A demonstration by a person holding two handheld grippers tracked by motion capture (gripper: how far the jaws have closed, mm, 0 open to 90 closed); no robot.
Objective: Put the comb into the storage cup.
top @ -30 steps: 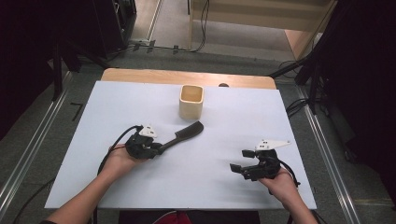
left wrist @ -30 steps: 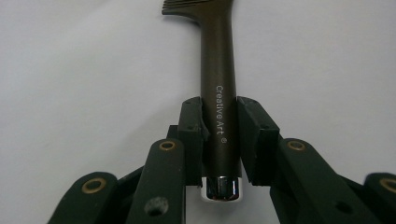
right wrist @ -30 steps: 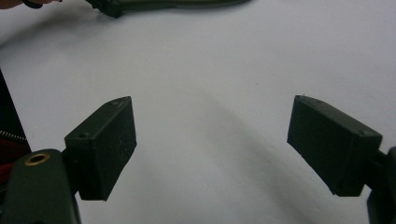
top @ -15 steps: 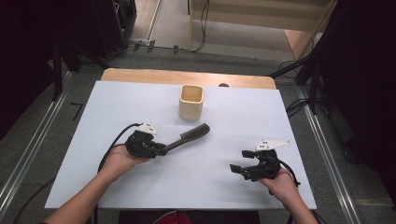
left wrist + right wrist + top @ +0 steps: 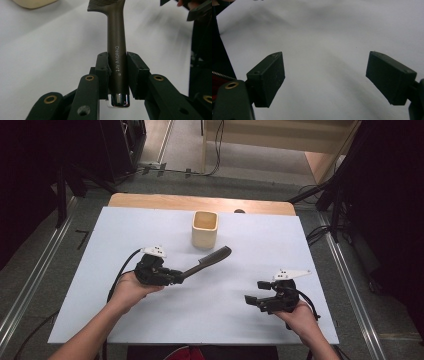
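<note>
The white surface (image 5: 150, 227) takes up the middle of the high view, its far wooden edge running along the top behind the cup and its near edge at the bottom where the forearms come in. There is open room on it left of the left hand, between the two hands, and across the upper right.

A cream square cup (image 5: 205, 229) stands upright in the upper middle of the high view, near the far edge; from this angle what lies inside it cannot be told.

The left gripper (image 5: 172, 276) sits at lower left of centre, its fingers (image 5: 103, 72) clamped narrow on the handle of a dark comb (image 5: 207, 261). In the left gripper view the handle runs straight up between the pads, its chrome end cap just below them and the teeth at the top of the frame. In the high view the comb slants up and right, its head just below the cup and apart from it.

The right gripper (image 5: 252, 292) rests at lower right, fingers (image 5: 268, 77) spread wide with bare surface between them.
</note>
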